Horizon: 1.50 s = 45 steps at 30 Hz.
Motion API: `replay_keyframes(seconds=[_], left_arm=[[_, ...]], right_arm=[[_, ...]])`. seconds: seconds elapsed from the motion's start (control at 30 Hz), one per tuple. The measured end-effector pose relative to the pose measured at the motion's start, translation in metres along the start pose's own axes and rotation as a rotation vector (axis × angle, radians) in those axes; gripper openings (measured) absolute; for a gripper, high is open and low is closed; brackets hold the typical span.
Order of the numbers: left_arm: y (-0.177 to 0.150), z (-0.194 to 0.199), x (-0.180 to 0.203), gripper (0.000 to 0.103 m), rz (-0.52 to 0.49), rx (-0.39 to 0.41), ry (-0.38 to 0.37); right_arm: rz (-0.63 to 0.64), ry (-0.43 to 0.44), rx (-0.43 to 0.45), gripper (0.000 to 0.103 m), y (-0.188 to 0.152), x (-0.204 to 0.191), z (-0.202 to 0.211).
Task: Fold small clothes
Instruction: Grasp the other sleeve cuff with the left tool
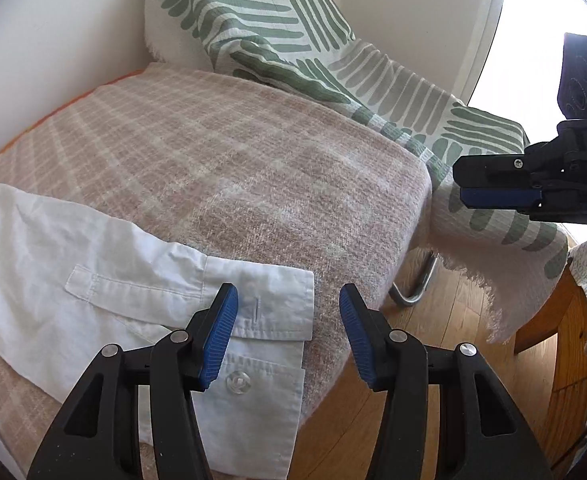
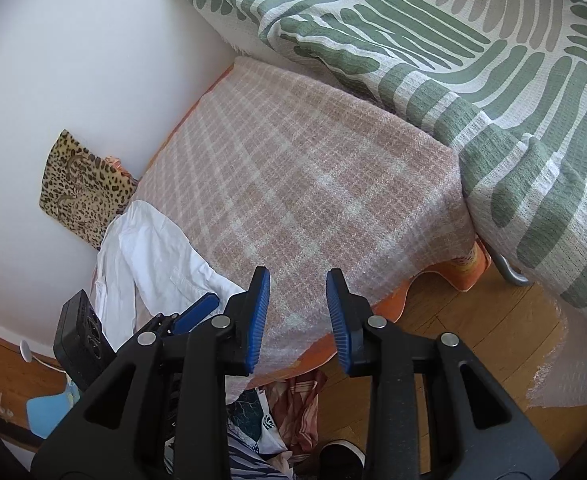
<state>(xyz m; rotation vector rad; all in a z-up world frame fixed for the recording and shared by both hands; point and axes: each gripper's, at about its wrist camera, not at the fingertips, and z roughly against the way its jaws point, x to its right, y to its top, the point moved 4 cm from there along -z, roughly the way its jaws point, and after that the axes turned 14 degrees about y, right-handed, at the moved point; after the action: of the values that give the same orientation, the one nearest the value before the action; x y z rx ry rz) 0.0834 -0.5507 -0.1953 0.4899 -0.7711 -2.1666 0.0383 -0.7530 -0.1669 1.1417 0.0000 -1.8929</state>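
Observation:
A white shirt (image 1: 93, 268) lies on a pink checked blanket (image 1: 233, 168) over a cushion. Its sleeve cuff (image 1: 269, 308), with a buttonhole and a clear button (image 1: 237, 382), lies at the cushion's near corner. My left gripper (image 1: 289, 336) is open and empty, its left finger over the cuff. My right gripper (image 2: 298, 320) is open and empty above the blanket's (image 2: 313, 184) front edge; in the left wrist view it (image 1: 493, 188) shows side-on at the right. The shirt (image 2: 149, 252) lies at the left in the right wrist view, with the left gripper's fingertip (image 2: 197, 308) over it.
A green-striped throw (image 1: 277, 32) covers a chair behind and to the right. A leopard-print item (image 2: 81, 188) leans on the white wall. Loose clothes (image 2: 285, 408) lie on the wooden floor (image 2: 453, 340) below the cushion. A metal chair leg (image 1: 417, 284) stands near the cushion's corner.

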Motion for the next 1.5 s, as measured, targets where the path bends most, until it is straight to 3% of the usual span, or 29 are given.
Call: replay_keyframes(seconds=[0.13, 0.17, 0.2, 0.27, 0.33, 0.5, 0.7, 0.8, 0.93, 1.13, 1.23, 1.3, 1.37, 1.4, 1.5], left_arm=[[-0.005, 0.001, 0.005, 0.048, -0.037, 0.045, 0.026], [-0.005, 0.001, 0.004, 0.033, -0.036, 0.063, 0.027], [-0.004, 0.0, -0.002, 0.025, -0.017, 0.071, 0.024], [-0.002, -0.003, -0.023, 0.004, 0.079, 0.043, -0.064], [-0.002, -0.006, -0.042, 0.004, 0.185, 0.004, -0.148], [-0.01, 0.026, -0.072, 0.001, 0.3, 0.064, -0.222], [-0.027, 0.07, -0.097, 0.001, 0.313, 0.156, -0.202], [-0.03, 0.069, -0.1, 0.001, 0.302, 0.151, -0.201], [-0.032, 0.065, -0.09, 0.001, 0.261, 0.151, -0.2], [-0.034, 0.054, -0.077, 0.001, 0.229, 0.132, -0.22], [-0.033, 0.051, -0.069, 0.014, 0.206, 0.124, -0.217], [-0.032, 0.049, -0.061, 0.016, 0.173, 0.13, -0.22], [-0.033, 0.045, -0.051, 0.023, 0.123, 0.123, -0.195], [-0.033, 0.043, -0.047, 0.036, 0.101, 0.122, -0.176], [-0.031, 0.037, -0.038, 0.04, 0.083, 0.127, -0.163]], right_arm=[[0.003, 0.019, 0.005, 0.031, 0.002, -0.003, 0.0], [0.001, 0.023, 0.008, 0.031, 0.002, -0.004, -0.001], [0.0, 0.032, 0.008, 0.031, 0.003, -0.006, -0.002], [0.007, 0.038, 0.007, 0.031, 0.003, -0.01, -0.004], [0.02, 0.041, 0.008, 0.031, 0.004, -0.016, -0.006], [0.053, 0.064, -0.008, 0.031, 0.011, -0.036, -0.02], [0.131, 0.105, -0.089, 0.031, 0.029, -0.077, -0.068], [0.169, 0.028, -0.172, 0.031, 0.027, -0.085, -0.096], [0.131, -0.007, -0.281, 0.031, 0.008, -0.066, -0.114], [0.072, -0.05, -0.339, 0.031, -0.016, -0.03, -0.12], [0.069, -0.01, -0.345, 0.027, -0.021, -0.032, -0.118], [0.085, -0.005, -0.341, 0.01, -0.024, -0.038, -0.119], [0.086, 0.022, -0.325, 0.006, -0.024, -0.046, -0.118], [0.081, 0.04, -0.317, 0.005, -0.024, -0.049, -0.116], [0.106, 0.064, -0.293, 0.003, -0.022, -0.065, -0.112]])
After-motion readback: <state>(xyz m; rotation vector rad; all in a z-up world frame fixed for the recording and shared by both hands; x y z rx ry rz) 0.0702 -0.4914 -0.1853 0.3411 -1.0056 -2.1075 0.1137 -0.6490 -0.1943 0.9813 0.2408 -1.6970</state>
